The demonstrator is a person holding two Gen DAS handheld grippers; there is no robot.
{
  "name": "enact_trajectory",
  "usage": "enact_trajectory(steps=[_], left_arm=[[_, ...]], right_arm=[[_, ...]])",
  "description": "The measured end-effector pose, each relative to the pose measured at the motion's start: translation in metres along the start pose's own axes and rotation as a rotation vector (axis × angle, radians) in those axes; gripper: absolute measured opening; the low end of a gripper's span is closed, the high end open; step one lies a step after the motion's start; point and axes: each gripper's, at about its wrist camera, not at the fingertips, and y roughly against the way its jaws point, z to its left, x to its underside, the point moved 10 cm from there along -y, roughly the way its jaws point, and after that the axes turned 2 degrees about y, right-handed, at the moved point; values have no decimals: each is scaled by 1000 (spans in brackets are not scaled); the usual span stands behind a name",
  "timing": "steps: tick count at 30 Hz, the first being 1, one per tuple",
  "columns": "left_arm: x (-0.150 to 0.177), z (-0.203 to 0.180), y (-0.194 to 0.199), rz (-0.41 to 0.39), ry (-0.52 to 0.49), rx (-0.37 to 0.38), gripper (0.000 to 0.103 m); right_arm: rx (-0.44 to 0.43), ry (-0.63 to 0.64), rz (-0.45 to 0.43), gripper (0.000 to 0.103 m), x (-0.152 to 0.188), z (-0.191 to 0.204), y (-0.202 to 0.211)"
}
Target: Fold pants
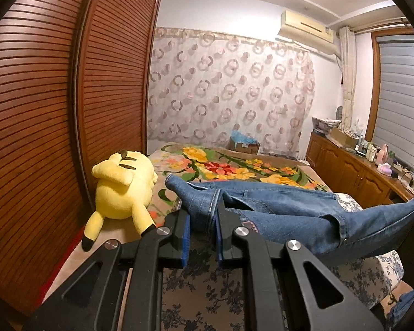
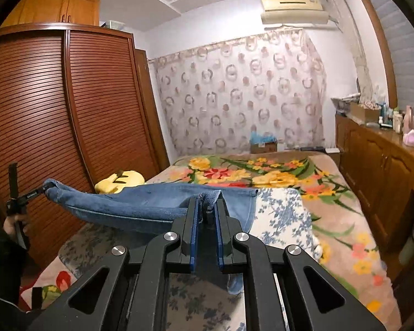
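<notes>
Both grippers are clamped on the jeans (image 1: 276, 207), lifted off the bed (image 2: 331, 201). Left gripper (image 1: 204, 215) is clenched on a seamed denim edge, cloth pinched between the blue pads (image 1: 185, 237). Right gripper (image 2: 207, 212) is clenched on a bunched bit of hem or waistband; I cannot tell which end. In the right wrist view the left gripper shows at far left, holding the other corner, with the denim stretched between the two as a sagging band. The middle hangs just above the blue-flowered sheet (image 2: 284, 215); part of the jeans is still draped on it.

Where the pants are: in the air between the two grippers, near the foot of the bed, over the sheet that lies on the floral blanket (image 2: 262, 176). A yellow plush (image 1: 121, 187) lies at the bed's left edge beside the wardrobe (image 1: 41, 110), close to the left gripper.

Step, as I judge it: lift-and-spread, the start of a fold; no crease made yet.

The next move calls for keeping both grips tight, pulling the edge taut and level, then carrying it over the rest of the jeans and laying it flat with edges matched. Watch the plush on the left, since dragging cloth could snag it. Uneven heights would skew the fold.
</notes>
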Motion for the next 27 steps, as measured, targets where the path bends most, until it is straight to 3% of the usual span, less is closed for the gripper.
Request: enact_trajectory(steps=[17, 27], left_arm=[[14, -7, -69, 91, -27, -20, 15], [-26, -20, -103, 43, -40, -21, 15]], right_arm=[[54, 34, 116, 10, 8, -4, -78], [79, 85, 63, 10, -54, -4, -101]])
